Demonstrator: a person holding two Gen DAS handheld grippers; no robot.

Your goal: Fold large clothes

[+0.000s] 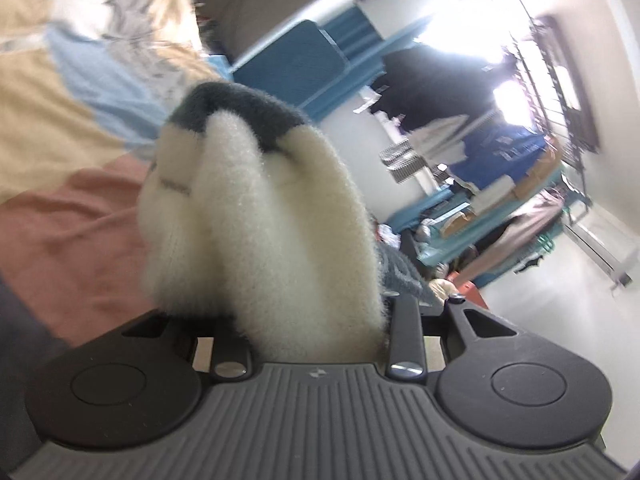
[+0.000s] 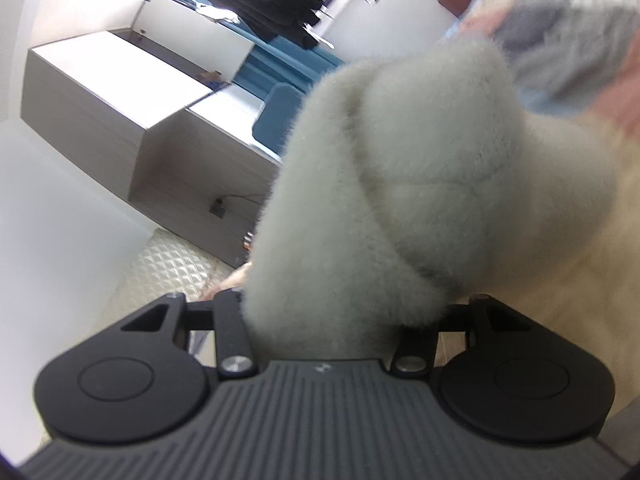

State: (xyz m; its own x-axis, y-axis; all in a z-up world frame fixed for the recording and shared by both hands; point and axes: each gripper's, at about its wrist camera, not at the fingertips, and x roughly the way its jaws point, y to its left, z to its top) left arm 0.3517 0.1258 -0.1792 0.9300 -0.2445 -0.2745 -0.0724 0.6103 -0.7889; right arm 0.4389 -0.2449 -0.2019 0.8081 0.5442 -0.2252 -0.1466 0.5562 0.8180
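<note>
While both grippers carry the fleece, keep these lines in mind:
Left gripper: clenched on a thick bunch of the white fleece garment, grey trim at 12 o'clock.
Right gripper: clenched on the same fleece, which fills its view's centre.
Bedspread: at 9 o'clock, the place for laying.
Advice: hold both ends level and taut, and lower them together.
</note>
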